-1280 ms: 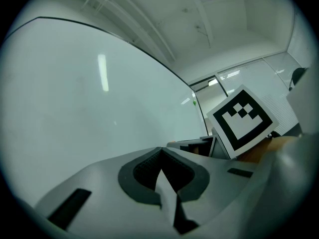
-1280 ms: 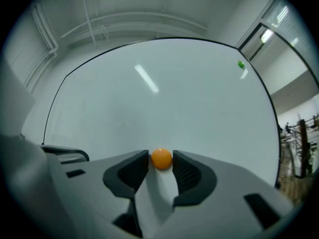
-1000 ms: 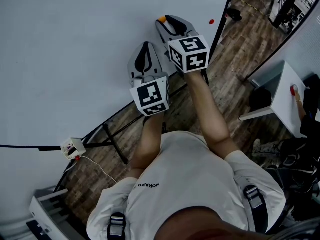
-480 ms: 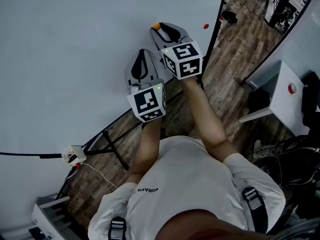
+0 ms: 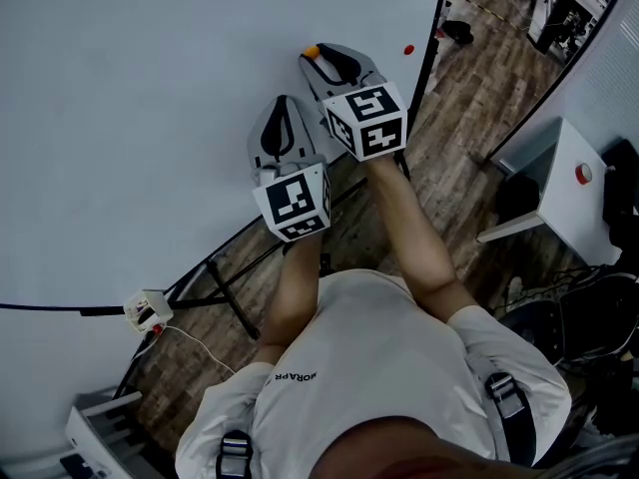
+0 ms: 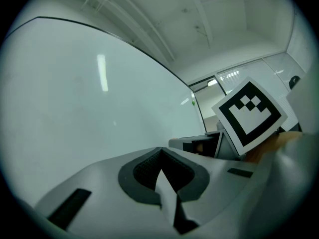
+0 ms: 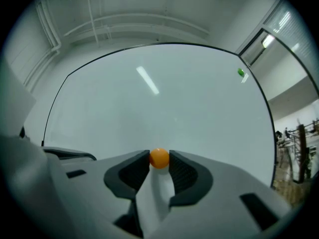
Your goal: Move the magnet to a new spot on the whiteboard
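A small orange magnet (image 7: 159, 158) sits pinched between the jaw tips of the right gripper (image 7: 159, 163), one dark pad on each side of it. The grasp looks firm and centred. Behind it spreads the pale whiteboard (image 7: 164, 108). From the head view the magnet (image 5: 312, 53) appears right at the board's surface, near its lower right part, though whether it touches the board cannot be told.

Over the last second the right jaws keep the same spread around the magnet, so nothing has been let go. Compared with the earliest head view, the magnet and both grippers lie a little lower and further left in the picture. A red magnet (image 5: 408, 50) near the board's right edge shifts by almost the same amount, so most of this seems to be head movement. The orange magnet is probably being held, not yet carried far, and the placing step looks still ahead.

The left gripper (image 6: 158, 156) hangs just beside the right one, jaws closed together with nothing between them. A green magnet (image 7: 240, 72) sits high on the board, well apart.
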Demonstrator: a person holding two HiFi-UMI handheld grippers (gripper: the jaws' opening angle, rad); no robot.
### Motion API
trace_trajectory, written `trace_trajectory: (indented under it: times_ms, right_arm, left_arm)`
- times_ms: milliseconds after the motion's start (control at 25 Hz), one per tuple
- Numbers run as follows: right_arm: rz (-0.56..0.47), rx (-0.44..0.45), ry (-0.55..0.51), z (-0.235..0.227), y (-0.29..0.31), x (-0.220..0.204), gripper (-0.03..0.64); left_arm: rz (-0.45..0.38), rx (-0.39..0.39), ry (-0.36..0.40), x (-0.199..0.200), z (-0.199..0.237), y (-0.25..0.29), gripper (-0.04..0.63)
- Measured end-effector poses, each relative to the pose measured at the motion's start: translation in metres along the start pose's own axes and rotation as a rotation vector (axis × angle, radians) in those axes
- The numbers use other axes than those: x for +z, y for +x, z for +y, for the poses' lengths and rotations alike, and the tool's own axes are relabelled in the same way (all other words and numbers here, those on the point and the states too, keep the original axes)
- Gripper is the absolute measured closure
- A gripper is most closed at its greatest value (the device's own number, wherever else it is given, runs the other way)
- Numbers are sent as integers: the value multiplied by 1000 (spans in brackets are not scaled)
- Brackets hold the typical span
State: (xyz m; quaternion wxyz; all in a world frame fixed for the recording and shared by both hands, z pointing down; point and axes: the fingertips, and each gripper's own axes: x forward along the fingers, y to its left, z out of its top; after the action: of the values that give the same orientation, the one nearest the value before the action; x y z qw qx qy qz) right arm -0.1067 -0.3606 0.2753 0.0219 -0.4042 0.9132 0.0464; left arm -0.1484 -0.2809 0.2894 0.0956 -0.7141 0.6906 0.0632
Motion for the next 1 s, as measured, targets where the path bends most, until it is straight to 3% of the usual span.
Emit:
trace_trajectory:
  times_ms: [1000]
  right_arm:
    - [-49, -15, 11, -1, -39, 5, 486]
  left_arm:
    - [-26, -39, 1, 13, -20, -12, 592]
